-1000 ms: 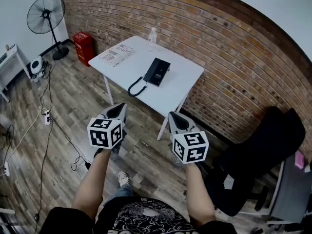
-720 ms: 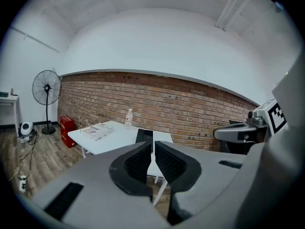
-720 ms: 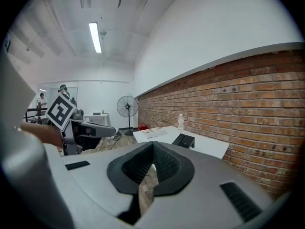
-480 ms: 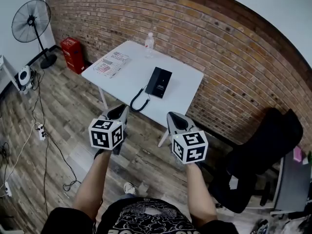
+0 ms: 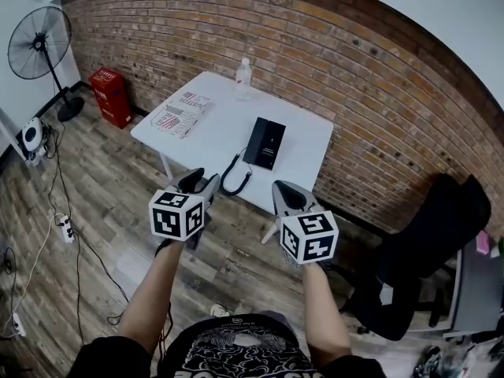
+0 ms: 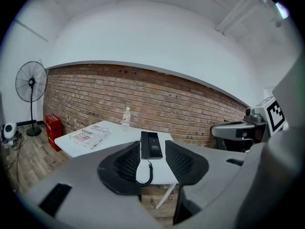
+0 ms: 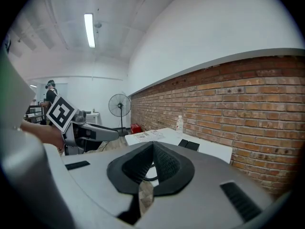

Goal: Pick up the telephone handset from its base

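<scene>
Handset [image 5: 259,140] lay in its cradle along the left side of the black telephone base [image 5: 269,144], on the white table [image 5: 216,124] ahead of the person.

A brick wall [image 5: 354,85] ran behind the table, and wood flooring [image 5: 94,203] spread under it. A black office chair [image 5: 437,227] stood to the right, well apart from the table. A standing fan [image 5: 35,42] and a red box [image 5: 110,97] stood at the far left by the wall. On the table's left part lay printed papers [image 5: 179,113], and a clear bottle [image 5: 243,77] stood upright at the far edge, near the wall. The coiled cord [image 5: 235,181] hung in a loop over the table's near edge, between the telephone and the grippers.

Both grippers hovered over the floor, short of that near edge and touching nothing. The left gripper [image 5: 201,181] had its jaws parting, with only air between the pads; the telephone showed far off through the gap. The right gripper [image 5: 281,186] had its jaws closed tip to tip, empty.

The handset's long axis ran from the table's near edge toward the wall, parallel to the base, with the cord leaving its near end.
</scene>
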Tool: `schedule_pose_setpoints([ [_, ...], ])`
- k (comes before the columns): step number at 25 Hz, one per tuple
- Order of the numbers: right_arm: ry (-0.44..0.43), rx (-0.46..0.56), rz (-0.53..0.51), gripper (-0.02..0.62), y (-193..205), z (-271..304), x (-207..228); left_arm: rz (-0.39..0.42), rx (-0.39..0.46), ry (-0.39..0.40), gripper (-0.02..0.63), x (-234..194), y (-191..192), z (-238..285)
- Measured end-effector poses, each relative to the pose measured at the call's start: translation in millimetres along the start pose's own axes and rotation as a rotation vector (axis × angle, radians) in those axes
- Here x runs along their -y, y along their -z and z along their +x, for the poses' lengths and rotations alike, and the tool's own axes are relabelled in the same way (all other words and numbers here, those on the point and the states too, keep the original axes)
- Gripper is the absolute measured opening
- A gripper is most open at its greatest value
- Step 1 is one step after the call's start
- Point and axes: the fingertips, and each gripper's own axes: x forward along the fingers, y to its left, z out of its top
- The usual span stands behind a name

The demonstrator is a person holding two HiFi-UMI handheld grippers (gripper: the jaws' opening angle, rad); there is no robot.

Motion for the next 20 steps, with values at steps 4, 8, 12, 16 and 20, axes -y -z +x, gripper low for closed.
schedule_pose_setpoints([
  [4,0.013,0.002,0.008,-0.002,0,12,2,0.005,-0.002,0.024,0.186,-8,-4,11],
  [8,0.022,0.000,0.020,-0.002,2,22,9,0.013,-0.018,0.046,0.207,-14,-3,24],
  [12,0.031,-0.002,0.023,-0.002,2,36,19,0.015,-0.043,0.067,0.213,-20,1,41],
  [16,0.039,0.002,0.031,-0.002,1,56,37,0.023,-0.054,0.078,0.213,-29,-2,65],
  [20,0.041,0.005,0.040,-0.002,-1,85,57,0.035,-0.063,0.093,0.214,-40,-10,98],
])
